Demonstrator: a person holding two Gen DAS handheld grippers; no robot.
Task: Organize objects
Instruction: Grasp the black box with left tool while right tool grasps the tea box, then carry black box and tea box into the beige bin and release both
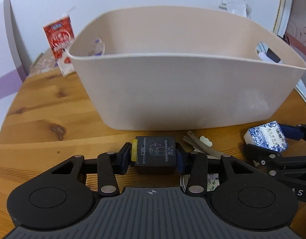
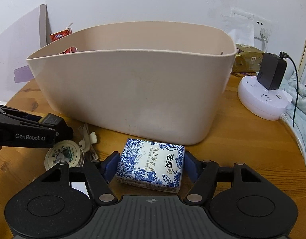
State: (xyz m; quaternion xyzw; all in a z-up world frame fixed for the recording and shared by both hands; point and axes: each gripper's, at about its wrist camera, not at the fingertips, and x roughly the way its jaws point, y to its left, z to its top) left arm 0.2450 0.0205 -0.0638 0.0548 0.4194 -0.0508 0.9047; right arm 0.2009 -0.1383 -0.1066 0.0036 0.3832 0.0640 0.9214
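Observation:
A large beige plastic bin (image 1: pixel 182 91) stands on the round wooden table (image 1: pixel 43 115); it also shows in the right wrist view (image 2: pixel 129 91). My left gripper (image 1: pixel 153 157) is shut on a small black box (image 1: pixel 155 154) with a yellow tab, just in front of the bin. My right gripper (image 2: pixel 151 168) is shut on a blue-and-white tissue pack (image 2: pixel 151 167), also in front of the bin. The tissue pack shows at the right of the left wrist view (image 1: pixel 266 137). The left gripper shows at the left of the right wrist view (image 2: pixel 53 125).
A red-and-white carton (image 1: pixel 60 43) stands behind the bin at the left. A round tin (image 2: pixel 63 156), hair clips (image 1: pixel 200 146) and a small white piece (image 2: pixel 93 137) lie between the grippers. A white power strip (image 2: pixel 262 99) with a black charger (image 2: pixel 271 73) sits at the right edge.

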